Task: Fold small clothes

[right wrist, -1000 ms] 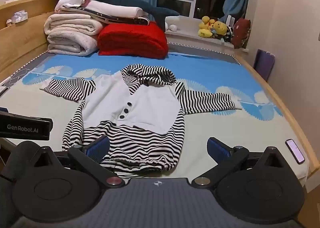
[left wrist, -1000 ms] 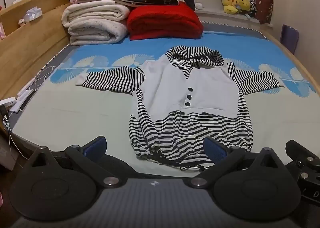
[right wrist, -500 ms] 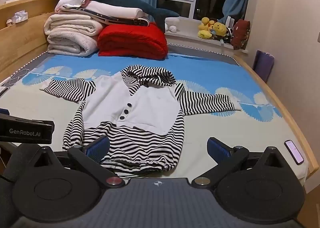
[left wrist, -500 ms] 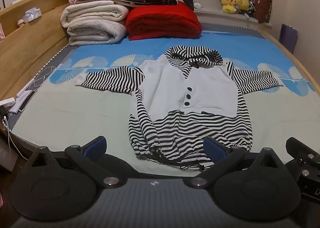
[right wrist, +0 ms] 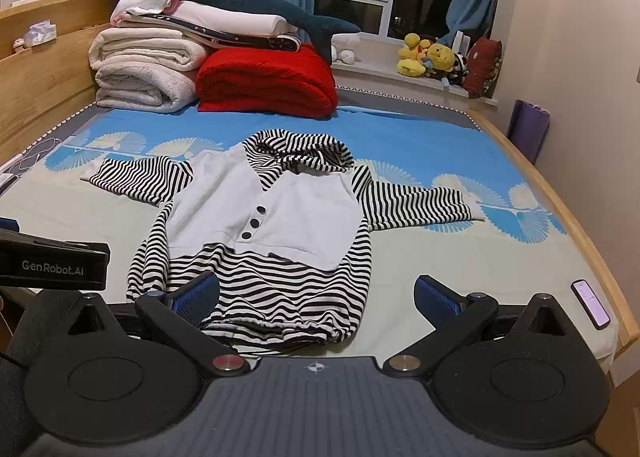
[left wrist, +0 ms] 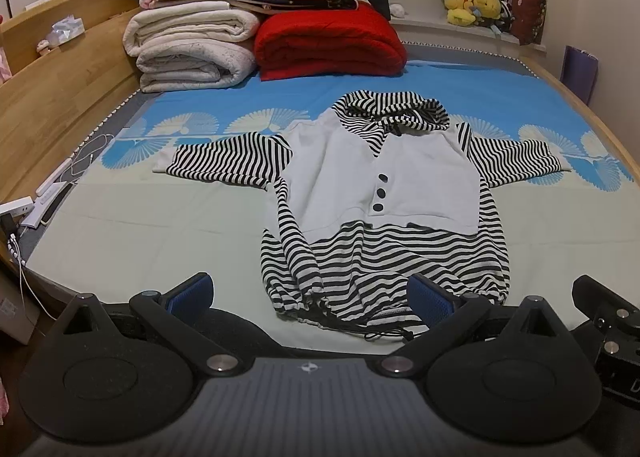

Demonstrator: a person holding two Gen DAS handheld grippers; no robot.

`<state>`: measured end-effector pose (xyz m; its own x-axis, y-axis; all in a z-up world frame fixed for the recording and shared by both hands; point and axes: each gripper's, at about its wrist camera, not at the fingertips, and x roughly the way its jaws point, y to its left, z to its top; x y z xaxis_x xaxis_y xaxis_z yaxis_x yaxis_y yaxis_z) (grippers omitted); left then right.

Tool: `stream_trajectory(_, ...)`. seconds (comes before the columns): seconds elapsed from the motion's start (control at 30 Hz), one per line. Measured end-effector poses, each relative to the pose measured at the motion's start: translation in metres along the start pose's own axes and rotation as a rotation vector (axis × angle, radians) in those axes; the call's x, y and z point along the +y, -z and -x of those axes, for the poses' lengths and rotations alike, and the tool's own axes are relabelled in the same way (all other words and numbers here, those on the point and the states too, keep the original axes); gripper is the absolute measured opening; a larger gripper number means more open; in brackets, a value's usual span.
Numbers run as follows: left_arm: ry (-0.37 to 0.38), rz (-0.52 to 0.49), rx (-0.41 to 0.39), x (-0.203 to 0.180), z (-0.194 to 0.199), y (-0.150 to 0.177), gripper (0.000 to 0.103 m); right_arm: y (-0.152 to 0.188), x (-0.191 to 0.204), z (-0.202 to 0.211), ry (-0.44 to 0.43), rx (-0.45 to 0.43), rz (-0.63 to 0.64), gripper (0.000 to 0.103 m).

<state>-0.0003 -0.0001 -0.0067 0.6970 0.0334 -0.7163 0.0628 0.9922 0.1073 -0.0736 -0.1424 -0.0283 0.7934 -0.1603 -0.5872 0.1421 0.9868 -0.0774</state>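
One striped hooded top (left wrist: 384,193) lies flat and face-up on the bed (left wrist: 140,241), unfolded, both sleeves spread out sideways. Its long axis runs from the drawstring hem at 6 o'clock, nearest the cameras, up to the hood at 12 o'clock. Folding looks not yet begun.

The left gripper (left wrist: 310,291) hovers just short of the hem with its jaws wide apart and nothing between them; in the left wrist view the hem sits at about 1 o'clock from its gap, and the right blue pad overlaps the hem's edge in the picture, though contact cannot be confirmed. The right gripper (right wrist: 316,295) likewise has its jaws spread and empty; in its view the hem lies at about 11 o'clock, with the left pad in front of the striped body. So the garment sits between the two tools, each about equally near its own lower corner.

Counted: one garment to fold, two sleeves, three dark buttons (right wrist: 253,222) on the white front panel, two grippers. At 12 o'clock beyond the hood sit one red blanket (right wrist: 268,83) and one stack of pale folded bedding (right wrist: 148,61). A phone (right wrist: 591,303) rests near the bed's edge at 3 o'clock.
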Motion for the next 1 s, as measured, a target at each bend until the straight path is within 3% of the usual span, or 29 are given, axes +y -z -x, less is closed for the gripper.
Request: stream_trajectory(1.0, -0.004, -0.003, -0.005, 0.0005, -0.0048, 0.0039, 0.103, -0.0011, 0.0022, -0.0047, 0.001, 0.009, -0.008, 0.102)
